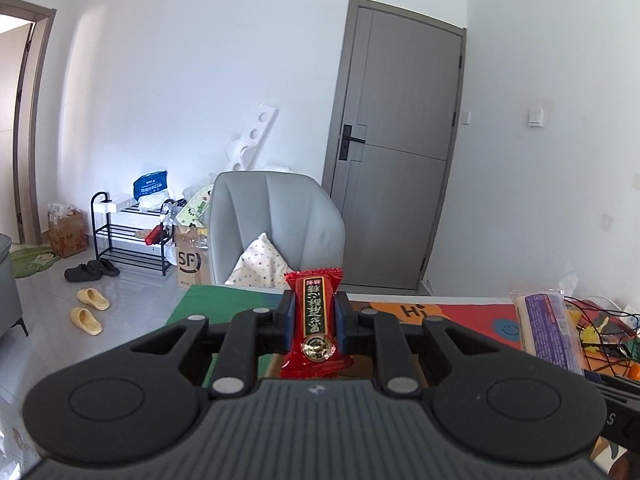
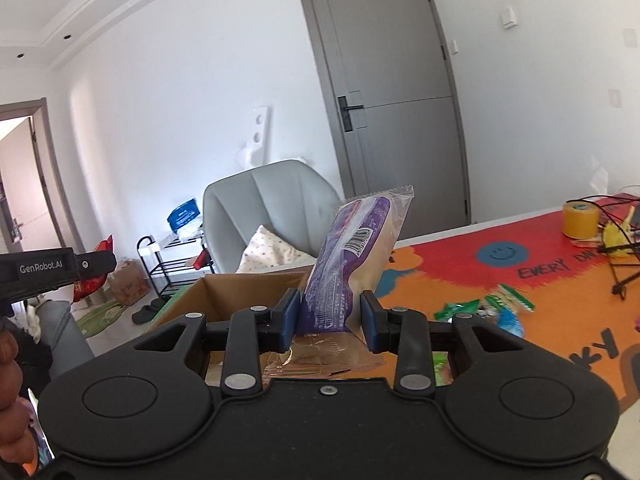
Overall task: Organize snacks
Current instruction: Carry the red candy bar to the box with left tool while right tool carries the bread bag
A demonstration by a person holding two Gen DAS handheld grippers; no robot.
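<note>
The left gripper (image 1: pixel 315 314) is clamped on a small red candy packet (image 1: pixel 314 320), standing upright between the blue pads, above the near edge of the table (image 1: pixel 472 320). The wrapper is glossy crinkled film, pinched across its narrow middle, so the slick film could slide through the pads or swivel if the hand tips sharply. It sticks out well past the fingertips, and that free top could catch on a box wall on the way in.

Next along, the cardboard box (image 2: pixel 224 292) sits open at the table's left edge, with plain brown stiff walls and flaps up. Whether anything lies inside it I cannot tell from this low angle.

The right gripper (image 2: pixel 330 318) grips a long bread packet (image 2: pixel 352 256) by its lower end, just over the box's right wall. It is clear soft film with a purple printed panel and a pale loaf inside, leaning to the right, top-heavy. Held so low, it may droop or pivot, and the squashy bread gives little for the pads to bite on.

Further right, green and blue sachets (image 2: pixel 486 306) lie loose on the bright printed mat, then a yellow tape roll (image 2: pixel 580 220) and tangled cables (image 2: pixel 618 264) near the far right corner; a swinging packet could snag those.
</note>
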